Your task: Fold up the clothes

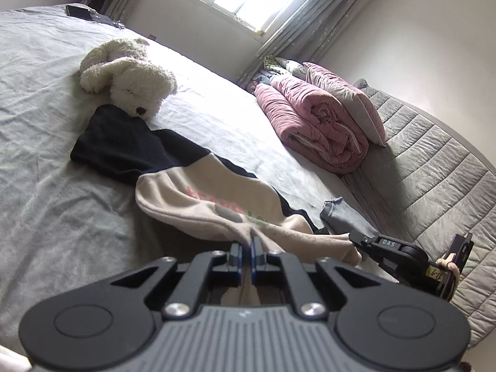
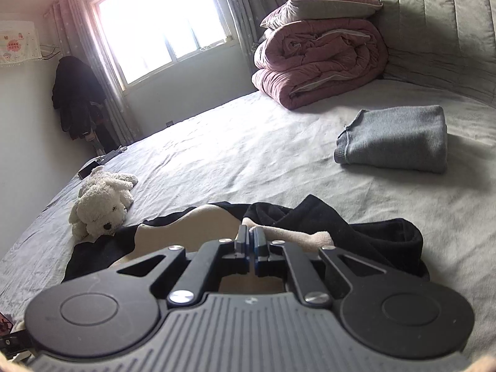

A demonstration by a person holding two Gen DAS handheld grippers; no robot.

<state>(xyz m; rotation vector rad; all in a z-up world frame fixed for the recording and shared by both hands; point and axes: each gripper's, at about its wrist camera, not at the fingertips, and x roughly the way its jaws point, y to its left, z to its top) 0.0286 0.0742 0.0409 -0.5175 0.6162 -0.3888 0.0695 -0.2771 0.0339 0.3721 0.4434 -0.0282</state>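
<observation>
1. Left gripper [image 1: 247, 245], bottom centre of the left wrist view: jaws pinched tight on a fold of the beige-and-black garment [image 1: 198, 186], cloth bunched between the pads.
2. Right gripper [image 2: 249, 235], bottom centre of the right wrist view: jaws likewise clamped on a beige edge of the same garment, black fabric heaped to the right of it.
3. The garment trails from the left gripper toward the middle left of the frame, its black end touching the snout of a white plush dog [image 1: 130, 74] lying on the grey bed [image 1: 46, 108].
4. Folded grey garment [image 2: 396, 139] rests on the bed at the right of the right wrist view, well apart from the held one.
5. Rolled pink quilt [image 2: 319, 62] with a pillow [image 2: 328, 3] on top, upper right, against the quilted grey headboard [image 2: 434, 24].
6. Bright window [image 2: 158, 24] upper left; dark clothing [image 2: 74, 93] hangs beside the curtain.
</observation>
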